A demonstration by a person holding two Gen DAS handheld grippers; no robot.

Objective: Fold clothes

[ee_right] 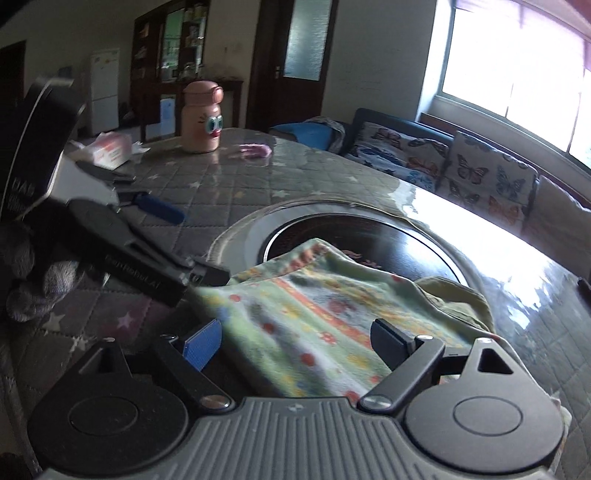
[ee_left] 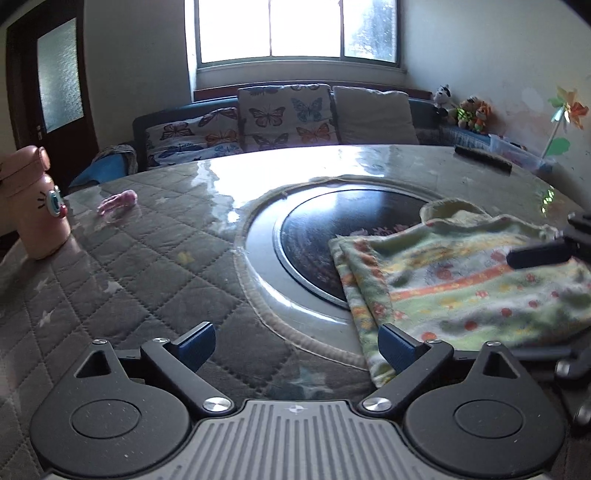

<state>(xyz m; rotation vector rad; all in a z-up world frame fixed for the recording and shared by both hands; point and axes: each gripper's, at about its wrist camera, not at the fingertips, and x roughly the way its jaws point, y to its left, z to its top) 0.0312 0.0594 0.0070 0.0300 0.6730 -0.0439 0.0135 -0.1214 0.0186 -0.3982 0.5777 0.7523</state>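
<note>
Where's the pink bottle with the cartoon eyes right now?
The pink bottle stands upright at the far left of the left wrist view, on the quilted table cover. A small pink item lies just to its right, away from the floral garment.

The left wrist view sits low over the grey quilted table cover [ee_left: 122,266], facing the bright window [ee_left: 295,29] and butterfly-print sofa cushions [ee_left: 284,114]. The right wrist view, equally low, faces leftward toward the dark wooden door [ee_right: 295,59]. Both share the pale green printed garment [ee_left: 461,280] [ee_right: 314,325], dark round glass inset [ee_left: 332,229] [ee_right: 388,236] and pink cartoon-faced bottle [ee_left: 35,210] [ee_right: 202,116].
</note>
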